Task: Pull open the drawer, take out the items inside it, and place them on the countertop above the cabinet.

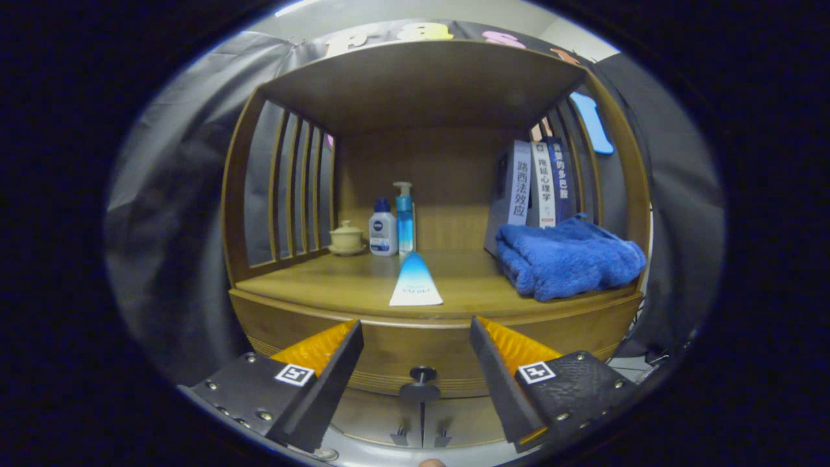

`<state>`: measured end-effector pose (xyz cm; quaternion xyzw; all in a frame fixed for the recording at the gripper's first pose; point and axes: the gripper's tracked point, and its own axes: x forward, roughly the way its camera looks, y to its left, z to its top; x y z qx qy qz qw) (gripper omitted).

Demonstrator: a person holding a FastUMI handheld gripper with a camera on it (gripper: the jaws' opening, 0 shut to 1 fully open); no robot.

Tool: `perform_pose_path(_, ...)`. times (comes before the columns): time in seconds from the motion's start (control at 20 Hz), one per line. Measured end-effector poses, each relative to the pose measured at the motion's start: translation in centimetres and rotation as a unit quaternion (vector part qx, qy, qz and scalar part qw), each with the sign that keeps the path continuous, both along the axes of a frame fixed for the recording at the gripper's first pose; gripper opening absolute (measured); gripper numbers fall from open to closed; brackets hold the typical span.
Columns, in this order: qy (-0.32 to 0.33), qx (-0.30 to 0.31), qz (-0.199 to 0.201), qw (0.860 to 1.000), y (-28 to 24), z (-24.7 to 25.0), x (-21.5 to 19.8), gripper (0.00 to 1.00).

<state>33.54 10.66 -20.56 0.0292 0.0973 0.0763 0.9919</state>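
Observation:
My gripper (pixel 415 327) is open, its fingers spread wide with nothing between them. Just ahead of them runs the wooden drawer front (pixel 415 353), with its small dark knob (pixel 422 374) low between the fingers; the drawer looks closed. Above the drawer lies the wooden countertop (pixel 324 285) of the cabinet. On it, straight beyond the fingers, a white and blue tube (pixel 415 282) lies flat, its narrow end pointing to the back.
At the back of the countertop stand a small lidded cup (pixel 347 238), a white bottle (pixel 382 228) and a blue pump bottle (pixel 404 217). A folded blue towel (pixel 570 258) lies at the right, with several books (pixel 535 185) upright behind it. Slatted sides and a wooden top (pixel 421 84) enclose the shelf.

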Motion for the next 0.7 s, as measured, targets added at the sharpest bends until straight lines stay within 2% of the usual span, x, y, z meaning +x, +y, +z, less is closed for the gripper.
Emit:
perform_pose_path(0.2,-0.028,0.02,0.002,0.999,-5.1,3.9,-1.9,0.98)
perform_pose_path(0.7,-0.063,0.014,-0.05,0.997,-21.2,8.0,-6.0,0.99)
